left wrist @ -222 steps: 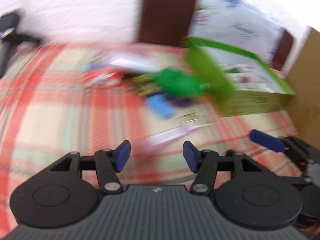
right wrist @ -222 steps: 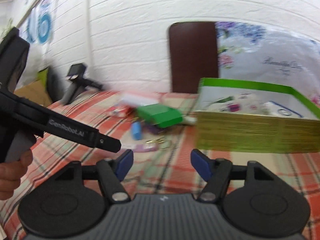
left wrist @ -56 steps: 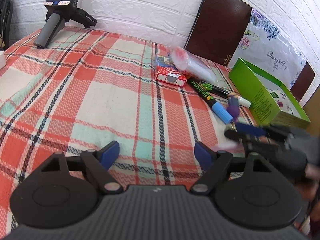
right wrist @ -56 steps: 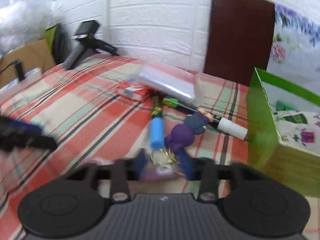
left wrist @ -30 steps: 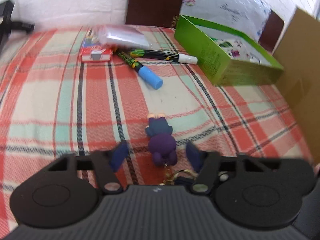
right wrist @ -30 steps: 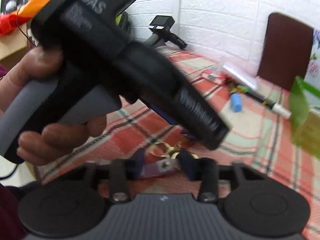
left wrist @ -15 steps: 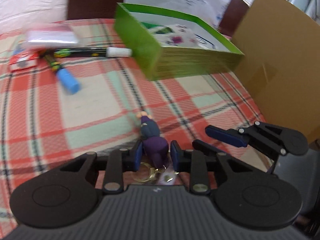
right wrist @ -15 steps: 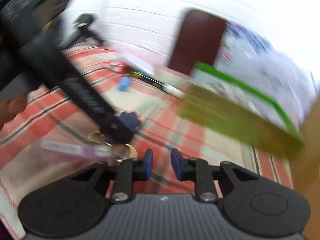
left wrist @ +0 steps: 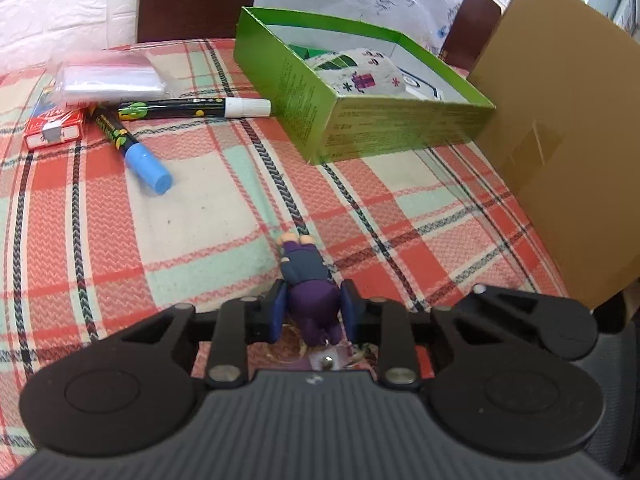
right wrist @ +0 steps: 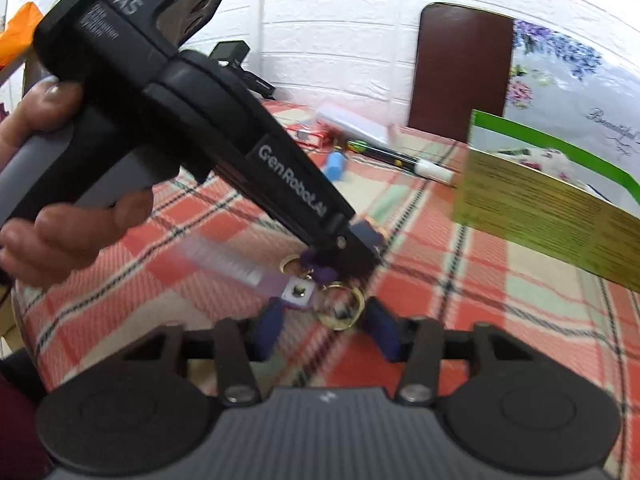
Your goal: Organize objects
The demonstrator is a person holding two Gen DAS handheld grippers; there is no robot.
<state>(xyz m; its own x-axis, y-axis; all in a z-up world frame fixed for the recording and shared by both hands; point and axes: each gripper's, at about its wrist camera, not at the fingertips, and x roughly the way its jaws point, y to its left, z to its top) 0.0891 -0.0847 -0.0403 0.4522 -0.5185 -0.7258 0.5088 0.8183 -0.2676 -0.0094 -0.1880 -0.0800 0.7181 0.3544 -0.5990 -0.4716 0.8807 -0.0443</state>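
Keychain figure point(left wrist: 310, 280): purple, lying on the plaid tablecloth point(left wrist: 200, 208).
Left gripper point(left wrist: 313, 312): clamped on the figure.
Right gripper point(right wrist: 326, 330): jaws just opening, gold ring point(right wrist: 340, 306) loose between them.

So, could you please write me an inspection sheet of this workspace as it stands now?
Surface: plaid tablecloth, red, green and cream.
Job's things: purple doll keychain with gold rings and lilac strap; green box open, partly filled.
Clutter: two markers, red card pack, clear plastic bag.
Grippers: left gripper shut on the doll; right gripper just opening, ring between its jaws, pads clear.
Cables: nothing seen.
Surroundings: white brick wall, brown chair back, cardboard panel, spare handheld gripper.
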